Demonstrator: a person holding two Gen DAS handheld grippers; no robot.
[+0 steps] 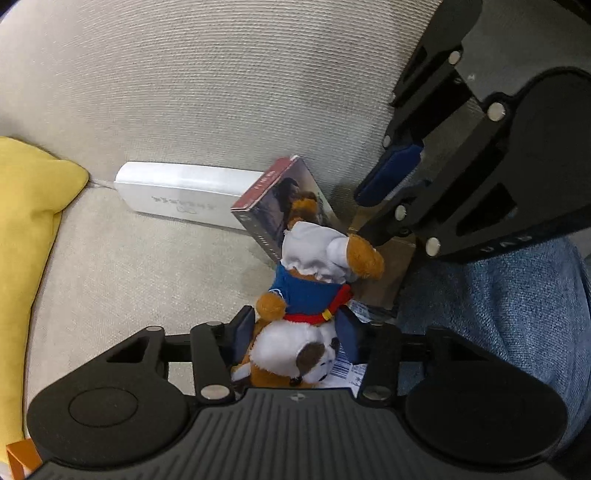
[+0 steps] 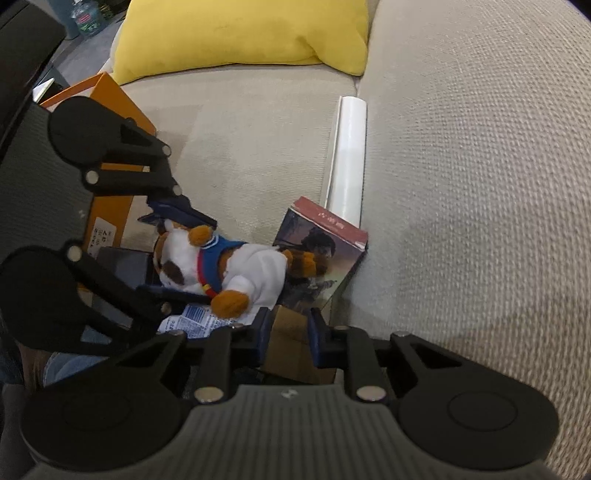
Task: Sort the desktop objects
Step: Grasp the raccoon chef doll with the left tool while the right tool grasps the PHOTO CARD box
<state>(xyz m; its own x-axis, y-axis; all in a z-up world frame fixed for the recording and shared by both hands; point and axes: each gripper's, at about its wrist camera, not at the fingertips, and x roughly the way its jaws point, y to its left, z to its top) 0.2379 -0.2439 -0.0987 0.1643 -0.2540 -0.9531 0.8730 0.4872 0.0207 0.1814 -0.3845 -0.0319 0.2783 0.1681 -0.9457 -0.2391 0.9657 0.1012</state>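
Observation:
A plush dog (image 1: 314, 295) in a blue shirt, white trousers and red collar lies on the beige sofa seat (image 1: 147, 266). Its head sits between the pads of my left gripper (image 1: 295, 328), which press on it from both sides. The right wrist view shows the same grip from the side. My right gripper (image 2: 291, 328) is shut on the edge of a brown cardboard box (image 2: 295, 354) just beside the dog's legs. A picture book with a red spine (image 2: 321, 251) leans under the dog's feet. A long white box (image 2: 347, 155) lies along the backrest.
A yellow cushion (image 2: 240, 33) rests at the far end of the seat. An orange box (image 2: 110, 99) and a dark flat object (image 2: 125, 266) sit by the seat's front edge. A barcoded packet (image 2: 195, 321) lies under the dog. A person's jeans-clad leg (image 1: 498, 314) is close by.

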